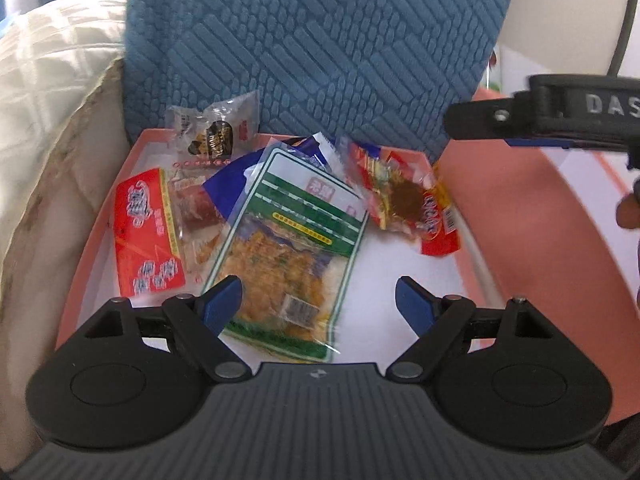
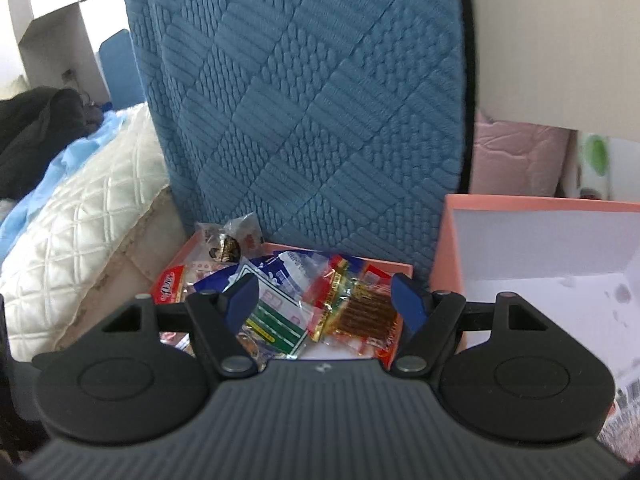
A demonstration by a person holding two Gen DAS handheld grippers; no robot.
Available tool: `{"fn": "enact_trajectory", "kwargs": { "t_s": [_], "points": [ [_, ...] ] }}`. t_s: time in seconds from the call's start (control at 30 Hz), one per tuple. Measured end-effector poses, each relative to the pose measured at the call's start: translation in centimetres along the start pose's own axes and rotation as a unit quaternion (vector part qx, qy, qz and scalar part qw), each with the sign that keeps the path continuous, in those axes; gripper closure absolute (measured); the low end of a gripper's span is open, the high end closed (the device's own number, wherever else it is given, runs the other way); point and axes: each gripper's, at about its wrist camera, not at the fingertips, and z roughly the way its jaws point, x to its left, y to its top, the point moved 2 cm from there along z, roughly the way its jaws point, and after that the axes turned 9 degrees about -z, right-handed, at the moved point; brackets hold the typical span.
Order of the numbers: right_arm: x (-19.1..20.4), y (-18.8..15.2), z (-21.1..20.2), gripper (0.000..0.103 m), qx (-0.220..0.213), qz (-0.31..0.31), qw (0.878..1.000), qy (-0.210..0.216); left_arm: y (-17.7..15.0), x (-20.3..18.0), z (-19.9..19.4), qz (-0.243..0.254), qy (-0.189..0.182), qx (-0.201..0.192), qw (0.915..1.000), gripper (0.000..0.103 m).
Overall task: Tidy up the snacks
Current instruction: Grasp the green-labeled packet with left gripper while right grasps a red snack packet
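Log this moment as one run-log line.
left gripper: open, empty, over green snack packet | right gripper: open, empty | snacks: piled in pink tray | pink box: open beside it

Pretty clearly someone's home, a bedroom I'd say. There's a cream quilted bedspread (image 2: 76, 216) bunched up on the left, a light blue sheet (image 2: 44, 184) next to it and a heap of dark clothes (image 2: 36, 128) dumped further back. A big blue textured cushion (image 2: 304, 100) stands upright right behind a pink cardboard box (image 1: 94, 240) full of snack packets (image 1: 288, 248). Over on the right is something pink and soft (image 2: 520, 160), maybe another blanket, too blurry to call.
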Motion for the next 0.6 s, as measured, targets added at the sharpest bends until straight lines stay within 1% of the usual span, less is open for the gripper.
{"fn": "enact_trajectory", "kwargs": {
  "t_s": [0.13, 0.27, 0.33, 0.4, 0.5, 0.6],
  "points": [
    [-0.1, 0.4, 2.9, 0.028, 0.033, -0.010, 0.999, 0.009, 0.9, 0.3, 1.3, 0.003, 0.001, 0.006, 1.0000, 0.016],
    [0.0, 0.6, 5.4, 0.028, 0.059, -0.019, 0.998, 0.013, 1.4, 0.1, 2.8, 0.029, 0.041, 0.008, 0.9987, 0.014],
    [0.0, 0.6, 6.5, 0.028, 0.070, -0.023, 0.997, 0.014, 1.3, 0.1, 3.5, 0.034, 0.055, 0.013, 0.9978, 0.011],
    [0.1, 0.5, 7.8, 0.028, 0.084, -0.021, 0.996, 0.018, 1.1, 0.0, 3.8, 0.043, 0.065, 0.019, 0.9967, 0.011],
    [0.2, 0.3, 9.4, 0.028, 0.104, -0.018, 0.994, 0.031, 0.6, -0.3, 4.4, 0.067, 0.087, 0.025, 0.9937, 0.006],
    [0.4, 0.2, 10.7, 0.028, 0.121, -0.033, 0.992, 0.022, 0.2, -0.6, 4.8, 0.090, 0.106, 0.025, 0.9899, 0.005]
  ]
}}
